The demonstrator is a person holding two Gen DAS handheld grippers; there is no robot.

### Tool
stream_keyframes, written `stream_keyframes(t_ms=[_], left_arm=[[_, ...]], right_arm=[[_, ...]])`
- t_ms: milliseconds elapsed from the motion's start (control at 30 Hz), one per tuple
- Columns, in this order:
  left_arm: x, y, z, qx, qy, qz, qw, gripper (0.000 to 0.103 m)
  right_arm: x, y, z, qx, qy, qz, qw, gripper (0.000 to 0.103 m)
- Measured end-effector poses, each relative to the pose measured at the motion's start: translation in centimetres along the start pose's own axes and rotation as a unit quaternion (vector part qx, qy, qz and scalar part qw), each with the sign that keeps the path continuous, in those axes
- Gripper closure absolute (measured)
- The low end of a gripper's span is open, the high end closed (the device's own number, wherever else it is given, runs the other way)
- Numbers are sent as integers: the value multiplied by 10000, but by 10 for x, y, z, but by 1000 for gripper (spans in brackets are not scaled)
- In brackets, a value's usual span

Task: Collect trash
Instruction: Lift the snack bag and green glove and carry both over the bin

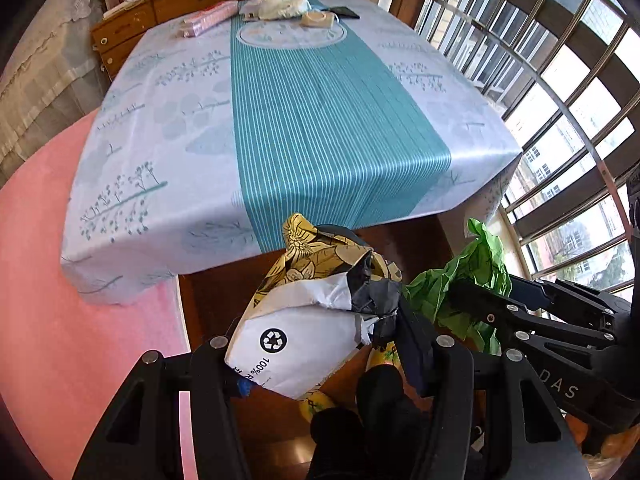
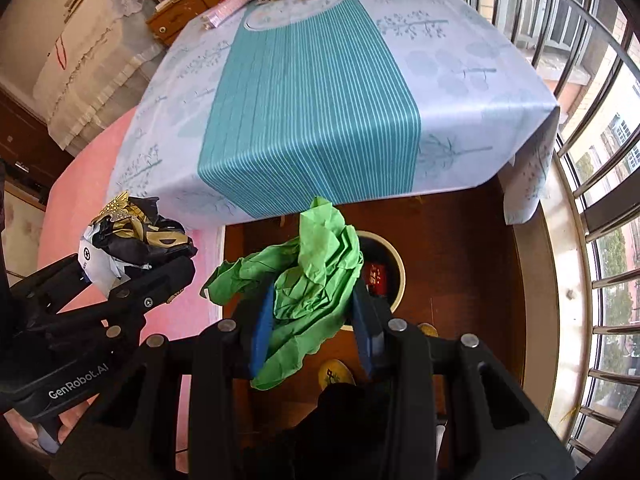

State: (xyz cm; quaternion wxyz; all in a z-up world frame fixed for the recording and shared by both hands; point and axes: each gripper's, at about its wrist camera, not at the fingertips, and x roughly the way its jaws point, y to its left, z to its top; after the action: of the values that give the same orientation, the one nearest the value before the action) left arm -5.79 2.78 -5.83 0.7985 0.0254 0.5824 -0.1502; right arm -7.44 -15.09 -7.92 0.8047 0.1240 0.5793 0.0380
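Note:
My left gripper [image 1: 316,344] is shut on a crumpled white, black and yellow flowered wrapper [image 1: 316,312] with a recycling mark, held off the near table edge. It also shows in the right wrist view [image 2: 132,240]. My right gripper [image 2: 316,304] is shut on a crumpled green paper [image 2: 308,280], seen from the left wrist view too [image 1: 464,276]. A round bin [image 2: 394,268] with a cream rim stands on the dark floor below the green paper, with red trash inside.
A table with a teal-striped cloth [image 1: 304,120] lies ahead. At its far end are a pink box [image 1: 208,20], crumpled white bags [image 1: 280,4], a round cream object [image 1: 318,20] and a black phone [image 1: 344,11]. Barred windows [image 1: 560,100] stand right, a pink mat [image 1: 80,320] left.

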Motion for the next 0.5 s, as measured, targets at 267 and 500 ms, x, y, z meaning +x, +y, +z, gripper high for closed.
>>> stream_keyframes(t_ms=[267,500], left_arm=[[129,1,-20,-124,618,170,9979,47],[246,15,-43,-318,971,238,9945,47]], right_arm=[[119,-48,-29,90,552,-170,9983,71],[226,-81,-49,9,844,-258,9961,71]])
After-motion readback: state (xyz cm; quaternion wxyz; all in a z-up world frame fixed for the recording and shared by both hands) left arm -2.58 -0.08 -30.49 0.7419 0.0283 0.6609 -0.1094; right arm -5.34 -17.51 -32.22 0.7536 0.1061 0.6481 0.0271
